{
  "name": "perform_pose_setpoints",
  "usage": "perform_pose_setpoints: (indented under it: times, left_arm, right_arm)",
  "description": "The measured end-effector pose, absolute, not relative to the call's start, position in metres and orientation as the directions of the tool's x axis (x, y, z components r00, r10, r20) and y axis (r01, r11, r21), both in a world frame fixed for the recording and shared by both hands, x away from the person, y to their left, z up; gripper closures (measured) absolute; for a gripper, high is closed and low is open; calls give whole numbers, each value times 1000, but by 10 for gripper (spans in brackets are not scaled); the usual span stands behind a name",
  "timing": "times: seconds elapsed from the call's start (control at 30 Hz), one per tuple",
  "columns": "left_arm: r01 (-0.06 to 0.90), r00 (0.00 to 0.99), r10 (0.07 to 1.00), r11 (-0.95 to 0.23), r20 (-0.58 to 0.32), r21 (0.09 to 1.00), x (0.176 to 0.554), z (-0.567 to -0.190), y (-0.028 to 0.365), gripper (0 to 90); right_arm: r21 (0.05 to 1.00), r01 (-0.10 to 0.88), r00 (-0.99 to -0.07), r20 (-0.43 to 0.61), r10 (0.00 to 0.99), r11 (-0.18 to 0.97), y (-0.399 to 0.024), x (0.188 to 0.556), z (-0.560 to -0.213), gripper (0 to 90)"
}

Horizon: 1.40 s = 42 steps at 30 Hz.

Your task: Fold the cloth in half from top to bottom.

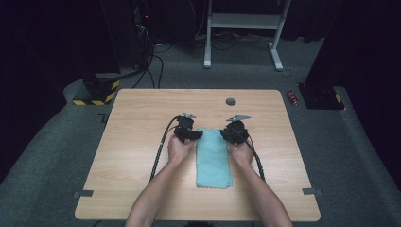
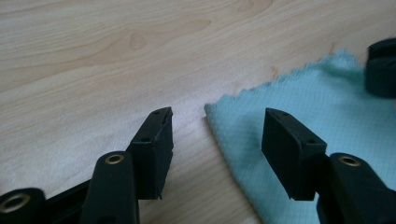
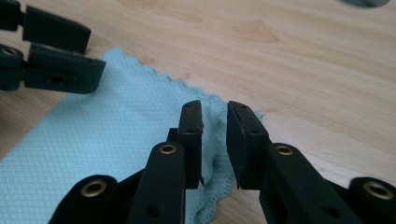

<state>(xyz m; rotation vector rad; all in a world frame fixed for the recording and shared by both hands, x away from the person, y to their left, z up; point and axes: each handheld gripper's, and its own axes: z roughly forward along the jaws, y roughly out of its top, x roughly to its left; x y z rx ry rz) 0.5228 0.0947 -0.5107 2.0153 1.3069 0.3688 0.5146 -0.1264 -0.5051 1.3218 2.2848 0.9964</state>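
Note:
A light blue cloth (image 1: pixel 213 158) lies folded into a long strip on the wooden table (image 1: pixel 142 109), between the person's two hands. My left gripper (image 1: pixel 197 135) is at its far left corner. In the left gripper view, that gripper (image 2: pixel 217 133) stands wide open with the cloth (image 2: pixel 299 98) corner lying between the jaws, untouched. My right gripper (image 1: pixel 224 135) is at the far right corner. Its jaws (image 3: pixel 215 135) stand a narrow gap apart, with a ruffled edge of the cloth (image 3: pixel 107 135) rising between them. The left gripper (image 3: pixel 93 53) shows at the upper left of the right gripper view.
A round grey grommet (image 1: pixel 231 101) sits in the tabletop beyond the grippers. Each gripper's black cable trails back along a forearm. On the floor are a red can (image 1: pixel 293 98), a black-and-yellow striped base (image 1: pixel 97 92) and a white desk frame (image 1: pixel 243 28).

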Motion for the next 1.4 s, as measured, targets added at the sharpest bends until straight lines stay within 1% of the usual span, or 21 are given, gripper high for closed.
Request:
perform_pose_setpoints:
  times: [0.03,0.07,0.13,0.2,0.3,0.37,0.4,0.43,0.53,0.6,0.67,0.73,0.8,0.9,0.97,1.0,1.07,1.2,1.33,1.4]
  left_arm:
    - [693,449,883,-248,-136,677,525,-511,94,438]
    - [698,449,884,-253,-134,670,526,-512,92,438]
    - [699,450,884,-259,-129,666,528,-511,89,456]
    - [703,450,883,-260,-131,662,530,-511,88,482]
    - [700,450,884,-261,-128,665,530,-511,85,546]
    - [696,456,882,-270,-119,665,530,-511,85,565]
    - [698,454,883,-267,-123,665,530,-511,84,570]
    - [699,454,883,-269,-121,663,530,-510,84,572]
    - [699,454,882,-266,-124,663,530,-511,83,580]
    - [693,459,881,-275,-115,666,530,-511,83,604]
    - [689,466,878,-283,-108,668,530,-511,83,638]
    - [686,469,876,-281,-112,672,530,-511,83,688]
    - [689,469,875,-274,-124,671,530,-512,83,736]
    - [696,471,871,-272,-137,664,531,-512,81,809]
    - [700,476,866,-265,-156,663,532,-512,82,852]
    - [710,474,862,-254,-179,656,533,-512,84,869]
    - [708,485,855,-261,-183,656,533,-512,86,884]
    - [686,515,842,-292,-161,666,533,-507,85,893]
    - [681,527,829,-281,-187,676,535,-497,89,894]
    - [668,533,826,-276,-185,691,536,-492,89,894]
  right_arm:
    - [699,632,-520,63,852,334,-125,516,-506,762]
    - [694,635,-519,59,852,339,-124,518,-506,787]
    - [694,631,-518,46,854,346,-123,521,-506,887]
    - [695,632,-510,40,859,343,-125,521,-505,897]
    - [681,652,-485,38,874,332,-134,523,-507,896]
    - [684,653,-477,38,878,325,-137,523,-507,860]
    - [688,650,-476,35,879,325,-137,524,-506,812]
    - [688,650,-476,38,878,323,-137,524,-506,787]
    - [677,655,-483,33,875,336,-134,526,-511,726]
    - [678,656,-480,35,876,332,-134,527,-514,687]
    - [682,652,-482,34,876,332,-134,528,-514,684]
    - [686,645,-485,26,874,337,-133,528,-515,704]
    - [689,639,-495,28,868,342,-132,529,-515,748]
    - [691,635,-511,40,858,346,-131,529,-516,871]
    - [689,627,-518,21,855,363,-128,527,-515,882]
    - [689,627,-520,21,854,365,-128,527,-515,886]
    - [690,634,-517,41,855,350,-130,528,-515,891]
    - [700,623,-527,46,849,349,-132,526,-511,893]
    - [711,621,-529,69,846,330,-136,525,-503,894]
    - [718,616,-529,72,846,325,-138,524,-500,894]
